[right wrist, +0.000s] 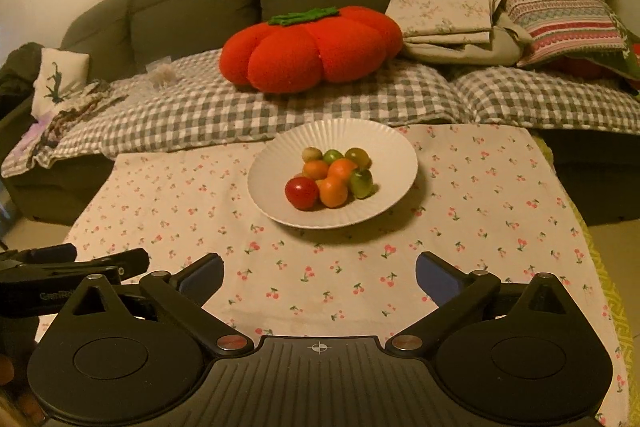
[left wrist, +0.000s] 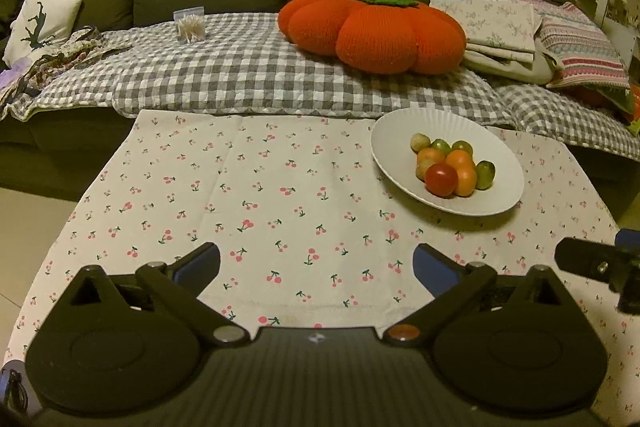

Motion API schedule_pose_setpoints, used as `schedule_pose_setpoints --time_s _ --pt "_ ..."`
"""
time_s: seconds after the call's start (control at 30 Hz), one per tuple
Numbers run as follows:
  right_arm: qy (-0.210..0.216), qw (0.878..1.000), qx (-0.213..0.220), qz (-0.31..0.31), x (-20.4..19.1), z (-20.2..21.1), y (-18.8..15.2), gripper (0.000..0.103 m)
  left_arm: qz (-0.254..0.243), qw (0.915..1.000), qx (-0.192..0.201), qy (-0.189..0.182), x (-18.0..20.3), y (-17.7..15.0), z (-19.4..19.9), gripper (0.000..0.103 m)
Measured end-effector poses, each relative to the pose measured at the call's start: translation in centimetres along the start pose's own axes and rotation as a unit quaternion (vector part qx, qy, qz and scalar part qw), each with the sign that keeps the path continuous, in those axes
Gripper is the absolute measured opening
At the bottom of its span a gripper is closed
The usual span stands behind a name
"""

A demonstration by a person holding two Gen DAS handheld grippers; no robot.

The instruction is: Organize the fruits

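Hovering low over the cherry-print white tablecloth (left wrist: 280,187), left gripper (left wrist: 316,263) has jaws wide, holding nothing. Right of it, a ribbed white ceramic plate (right wrist: 384,155) carries all visible small round fruits (right wrist: 332,175), red, orange and green, heaped and touching. Right gripper (right wrist: 320,271) likewise spread and vacant. Fruits look light, smooth, prone to rolling; pinch one across its middle, gently.

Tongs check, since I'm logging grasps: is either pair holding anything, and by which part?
Nothing is held. The left tongs and right tongs are both open over the cloth; the fruits all sit in the plate.
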State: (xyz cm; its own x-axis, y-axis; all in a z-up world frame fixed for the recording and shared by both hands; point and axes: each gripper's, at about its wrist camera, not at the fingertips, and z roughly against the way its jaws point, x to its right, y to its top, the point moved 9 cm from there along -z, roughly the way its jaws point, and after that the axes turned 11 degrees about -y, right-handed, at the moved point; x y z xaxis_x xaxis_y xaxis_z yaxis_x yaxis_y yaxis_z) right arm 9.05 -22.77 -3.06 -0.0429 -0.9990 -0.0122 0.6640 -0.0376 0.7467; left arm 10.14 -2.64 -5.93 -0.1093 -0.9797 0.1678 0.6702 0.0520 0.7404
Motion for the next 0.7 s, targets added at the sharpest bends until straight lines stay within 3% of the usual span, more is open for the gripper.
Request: schedule_pose_setpoints --time_s 0.7 --pt "-0.012 1.0 -0.012 0.025 -1.0 -1.1 -1.2 0.103 -0.012 0.9999 -0.005 -0.003 0.1 -0.4 -0.4 0.102"
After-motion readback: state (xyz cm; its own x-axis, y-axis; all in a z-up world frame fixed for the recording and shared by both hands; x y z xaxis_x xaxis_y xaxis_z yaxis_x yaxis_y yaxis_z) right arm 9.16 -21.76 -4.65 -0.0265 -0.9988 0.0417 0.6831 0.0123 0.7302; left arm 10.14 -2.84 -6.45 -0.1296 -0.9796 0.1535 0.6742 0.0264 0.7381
